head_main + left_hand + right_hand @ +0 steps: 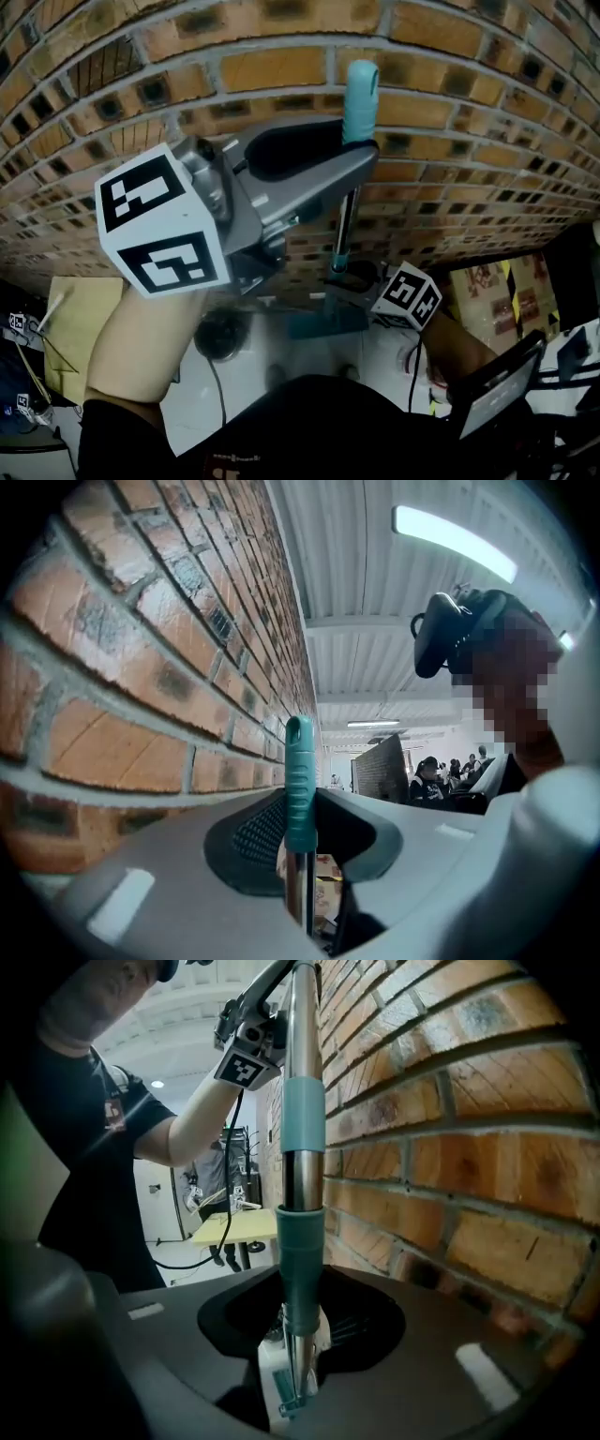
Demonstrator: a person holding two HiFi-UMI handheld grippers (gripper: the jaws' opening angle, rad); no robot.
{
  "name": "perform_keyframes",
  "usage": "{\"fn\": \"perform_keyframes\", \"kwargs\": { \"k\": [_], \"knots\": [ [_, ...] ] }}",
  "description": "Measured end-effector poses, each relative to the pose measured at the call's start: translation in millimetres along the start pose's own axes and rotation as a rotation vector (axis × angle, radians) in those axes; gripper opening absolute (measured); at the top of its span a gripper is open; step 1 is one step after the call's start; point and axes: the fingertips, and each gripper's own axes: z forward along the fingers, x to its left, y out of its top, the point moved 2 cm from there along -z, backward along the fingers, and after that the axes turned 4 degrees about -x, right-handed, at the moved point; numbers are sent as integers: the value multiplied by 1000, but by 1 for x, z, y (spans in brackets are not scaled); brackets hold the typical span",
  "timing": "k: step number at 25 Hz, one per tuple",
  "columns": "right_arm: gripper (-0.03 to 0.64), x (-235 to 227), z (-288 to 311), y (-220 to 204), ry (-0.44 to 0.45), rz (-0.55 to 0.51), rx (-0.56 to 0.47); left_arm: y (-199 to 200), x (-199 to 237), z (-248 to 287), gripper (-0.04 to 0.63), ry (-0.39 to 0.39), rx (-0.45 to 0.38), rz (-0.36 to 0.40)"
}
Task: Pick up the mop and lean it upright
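Observation:
The mop stands upright against the brick wall [281,66]. Its teal handle end [361,94] points up and its metal pole [345,225] runs down to a teal mop head [323,323] on the floor. My left gripper [352,155] is shut on the pole just under the teal grip [300,780], which rises between its jaws. Lower down, my right gripper [339,281] is shut on the pole at a teal collar [300,1269]. In the right gripper view the pole [302,1101] runs up to the left gripper's marker cube [248,1058].
A yellow table [70,328] stands at the left, with a black cable [217,394] trailing over the white floor. An open laptop [497,389] sits at the lower right. Several people [431,780] are far off in the room.

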Motion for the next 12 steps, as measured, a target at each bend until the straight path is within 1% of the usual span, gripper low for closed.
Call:
{"fn": "perform_keyframes", "kwargs": {
  "k": [6, 12],
  "knots": [
    [141, -2, 25, -63, -10, 36, 30, -67, 7, -4, 98, 3, 38, -4],
    [141, -7, 52, -122, -18, 45, 80, -131, 10, -11, 98, -20, 55, -13]
  ]
}}
